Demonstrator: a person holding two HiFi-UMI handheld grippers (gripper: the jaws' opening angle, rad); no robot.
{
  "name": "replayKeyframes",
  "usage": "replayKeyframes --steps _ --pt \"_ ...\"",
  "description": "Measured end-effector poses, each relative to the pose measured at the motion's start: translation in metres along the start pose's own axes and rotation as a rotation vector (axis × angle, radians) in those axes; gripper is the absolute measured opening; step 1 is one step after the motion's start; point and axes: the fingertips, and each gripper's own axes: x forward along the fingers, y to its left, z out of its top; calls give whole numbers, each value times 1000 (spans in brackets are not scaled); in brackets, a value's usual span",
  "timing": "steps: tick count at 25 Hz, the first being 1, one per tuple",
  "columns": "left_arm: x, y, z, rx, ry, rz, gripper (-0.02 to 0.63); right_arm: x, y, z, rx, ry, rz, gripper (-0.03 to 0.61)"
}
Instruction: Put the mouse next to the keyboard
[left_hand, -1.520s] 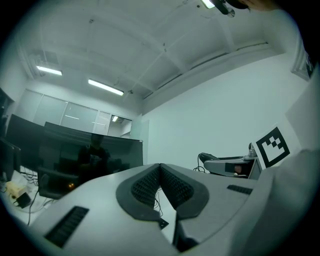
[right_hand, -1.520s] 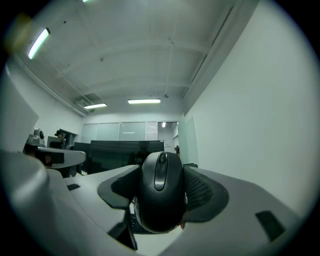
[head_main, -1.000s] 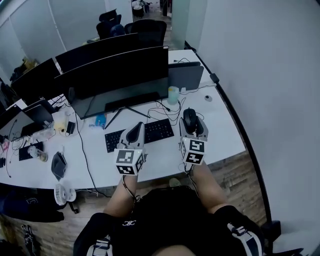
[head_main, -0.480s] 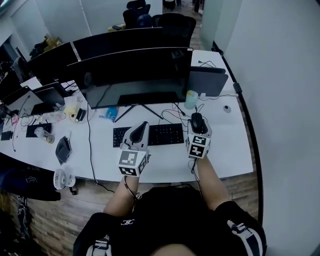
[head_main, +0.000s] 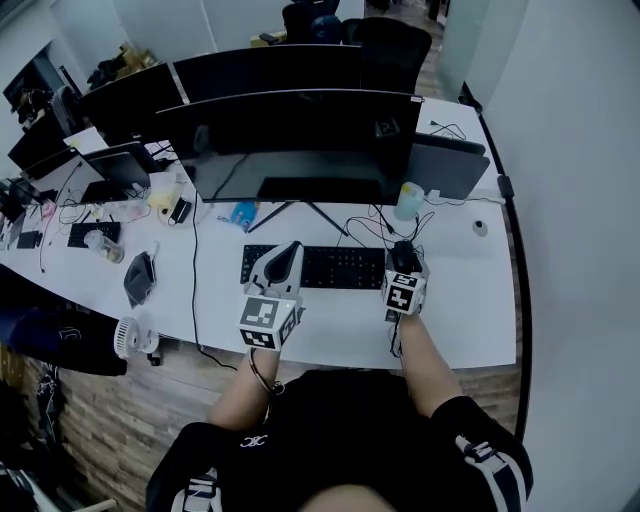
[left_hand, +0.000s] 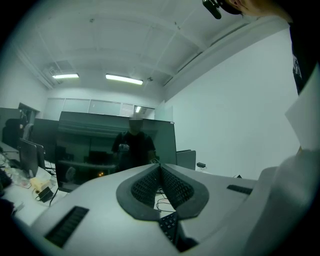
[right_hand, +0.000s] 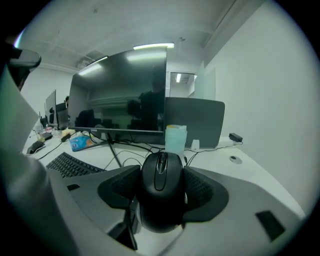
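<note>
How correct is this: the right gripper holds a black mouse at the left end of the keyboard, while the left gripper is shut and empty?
One thing is wrong. The head view shows the right gripper holding the mouse at the right end of the keyboard, not the left. The mouse is black, and the left gripper is shut and empty.

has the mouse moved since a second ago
Yes. The mouse, in the right gripper, has come left toward the keyboard; it was right of the cup, now in line with it.
</note>
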Motion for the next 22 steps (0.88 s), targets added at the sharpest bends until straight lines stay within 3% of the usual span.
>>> replayKeyframes --steps 11,22 --pt "5 3 -4 9 20 9 14 26 -12 -69 -10 185 -21 290" --pt "2 -1 -1 13 5 5 14 30 -11 -97 9 287 16 293"
